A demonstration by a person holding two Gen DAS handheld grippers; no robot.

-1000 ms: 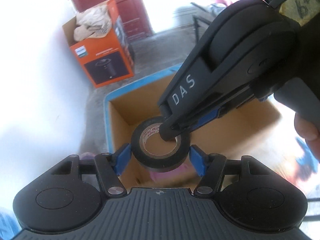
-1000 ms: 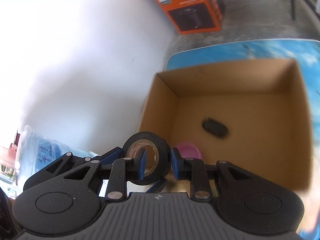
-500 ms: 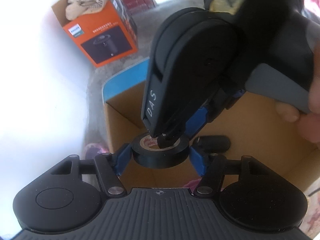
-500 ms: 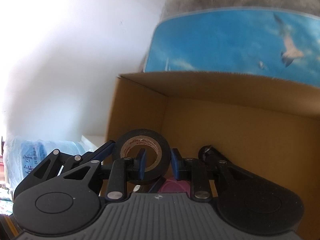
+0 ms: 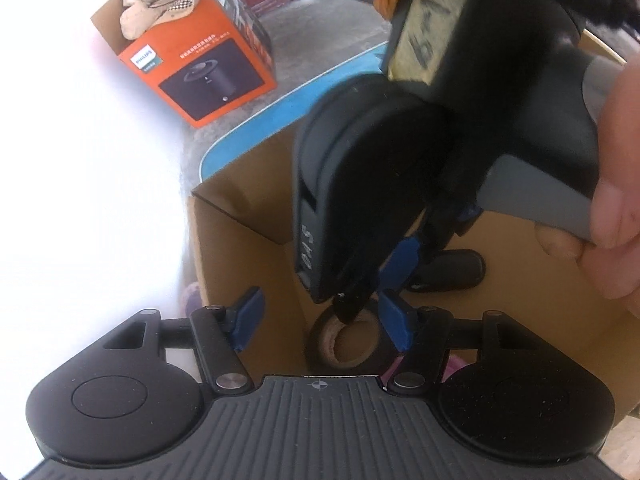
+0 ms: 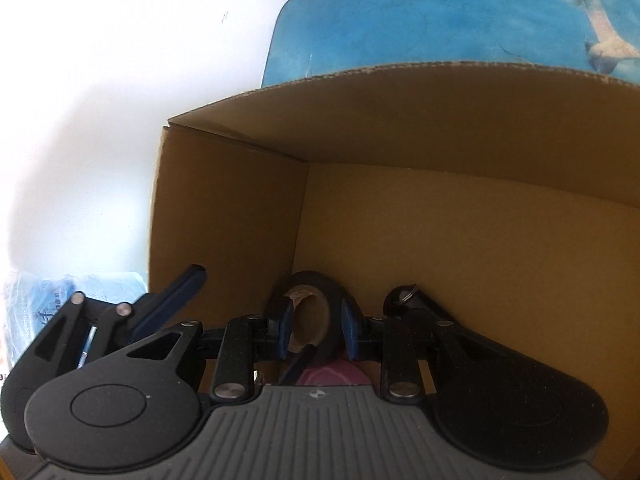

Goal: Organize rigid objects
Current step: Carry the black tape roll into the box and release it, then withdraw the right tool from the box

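Observation:
A black tape roll point(image 6: 320, 300) sits low in the near left corner of the cardboard box point(image 6: 224, 200), with my right gripper point(image 6: 316, 328) shut on it. In the left wrist view the same tape roll point(image 5: 348, 340) lies just beyond my left gripper point(image 5: 320, 322). That gripper is open: its left pad stands well clear of the roll and its right pad is at the roll's edge. The right gripper's black housing point(image 5: 360, 184) comes down from above onto the roll, and a person's hand point(image 5: 612, 220) holds its handle.
A black oblong thing point(image 5: 448, 270) with a key ring and a pink thing point(image 6: 332, 376) lie on the box floor. The box stands on a blue printed tabletop point(image 6: 440, 20). An orange carton point(image 5: 208, 64) sits on the floor beyond. A bright white wall is on the left.
Both grippers sank into the box. The tape roll, earlier clasped between the left pads too, now sits clear of the left pad and is held only by the right gripper.

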